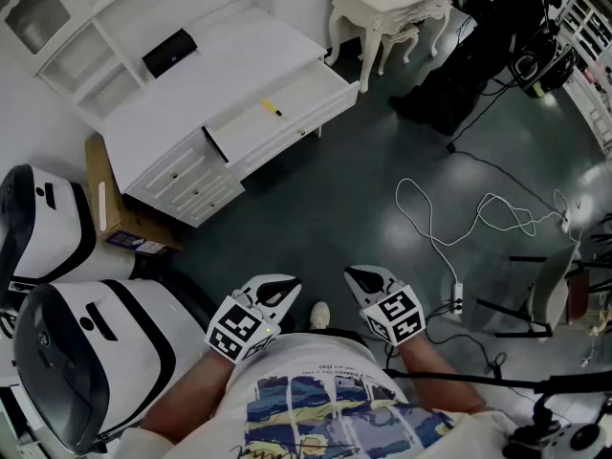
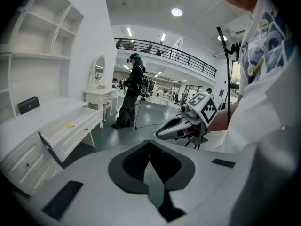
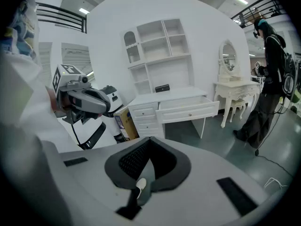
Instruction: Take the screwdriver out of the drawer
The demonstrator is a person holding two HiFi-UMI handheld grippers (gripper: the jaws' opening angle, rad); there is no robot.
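The floor (image 1: pixel 316 208) was dark grey-green and shiny. A white desk (image 1: pixel 229 75) with open shelves (image 3: pixel 160 36) above it stood against a white wall (image 3: pixel 108 41). Near it stood a white dressing table (image 1: pixel 387 3) with an oval mirror (image 3: pixel 227 55). A white cable (image 1: pixel 432 240) lay in loops on the floor. A round lamp (image 2: pixel 177 12) shone in the ceiling, above a railed gallery (image 2: pixel 169 55).
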